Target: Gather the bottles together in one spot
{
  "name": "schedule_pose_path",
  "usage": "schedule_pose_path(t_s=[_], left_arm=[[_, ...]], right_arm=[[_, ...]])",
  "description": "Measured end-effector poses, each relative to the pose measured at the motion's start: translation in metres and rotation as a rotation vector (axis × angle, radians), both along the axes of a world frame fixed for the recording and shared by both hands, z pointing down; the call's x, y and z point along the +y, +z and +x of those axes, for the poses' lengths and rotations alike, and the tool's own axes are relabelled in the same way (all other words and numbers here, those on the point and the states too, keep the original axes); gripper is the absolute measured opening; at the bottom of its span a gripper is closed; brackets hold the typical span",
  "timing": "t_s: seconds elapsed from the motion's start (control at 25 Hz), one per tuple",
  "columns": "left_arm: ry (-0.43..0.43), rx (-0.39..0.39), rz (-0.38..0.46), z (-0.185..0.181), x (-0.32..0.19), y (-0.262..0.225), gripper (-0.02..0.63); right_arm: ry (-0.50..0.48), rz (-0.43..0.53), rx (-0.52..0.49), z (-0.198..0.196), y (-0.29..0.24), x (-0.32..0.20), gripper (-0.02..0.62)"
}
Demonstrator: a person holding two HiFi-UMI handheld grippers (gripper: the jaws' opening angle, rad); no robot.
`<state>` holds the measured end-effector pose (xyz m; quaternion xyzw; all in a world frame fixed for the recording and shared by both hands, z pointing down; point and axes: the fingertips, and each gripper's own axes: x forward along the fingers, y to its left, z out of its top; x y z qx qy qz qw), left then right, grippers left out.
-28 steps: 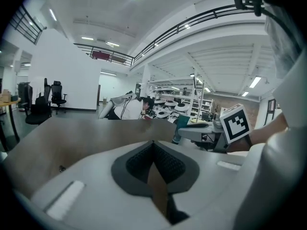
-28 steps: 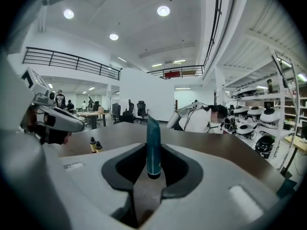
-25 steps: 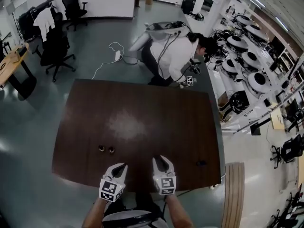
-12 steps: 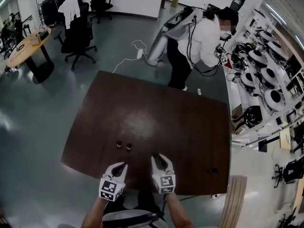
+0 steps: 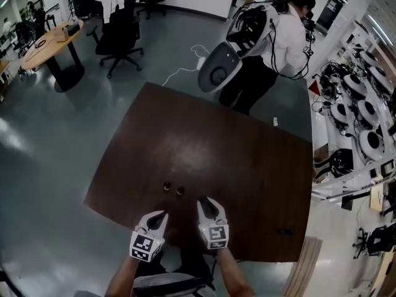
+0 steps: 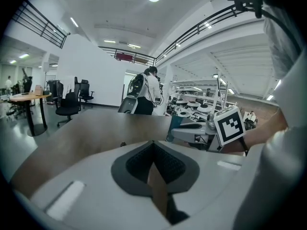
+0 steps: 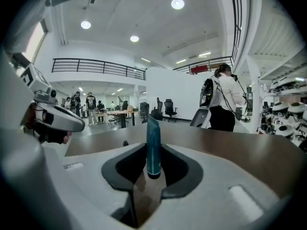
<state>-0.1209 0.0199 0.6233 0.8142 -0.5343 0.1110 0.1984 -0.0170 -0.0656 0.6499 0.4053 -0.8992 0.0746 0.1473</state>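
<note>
- The right gripper [image 7: 152, 148] is clamped narrowly on a slim teal bottle [image 7: 153, 128]. The bottle stands upright between the dark pads, with its top rising above them.
- The left gripper [image 6: 153, 145] holds nothing, and its pads meet at the tips.
- In the head view, both grippers hover over the near edge of the dark brown worktop [image 5: 241, 159]. The left gripper [image 5: 161, 216] and right gripper [image 5: 208, 203] are side by side, both pointing away from the person holding them.
- Two more bottles sit on the worktop just ahead of the grippers. The first small bottle [image 5: 166, 185] and the second small bottle [image 5: 180, 190] stand just beside each other, closer to the left gripper's tips than to the right's.
- A small dark object [image 5: 284, 232] lies well apart from them near the worktop's right front corner. It is too small to tell what it is.
- A person [image 5: 281, 39] in white, wearing a backpack rig, stands at the far side of the worktop.
</note>
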Motion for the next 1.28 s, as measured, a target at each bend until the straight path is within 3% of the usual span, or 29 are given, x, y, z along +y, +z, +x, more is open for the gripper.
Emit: schedule_pose_path(t_s=[0.56,1.28], left_arm=[[-0.028,-0.005,-0.016,-0.009,-0.010,0.020,0.000],[-0.022,-0.003,-0.026,-0.003,-0.016,0.029,0.000]], right_arm=[[-0.054,-0.037,0.020,-0.019,0.045,-0.012,0.095],[-0.069,-0.040,0.028,-0.020,0.060,-0.017,0.095]])
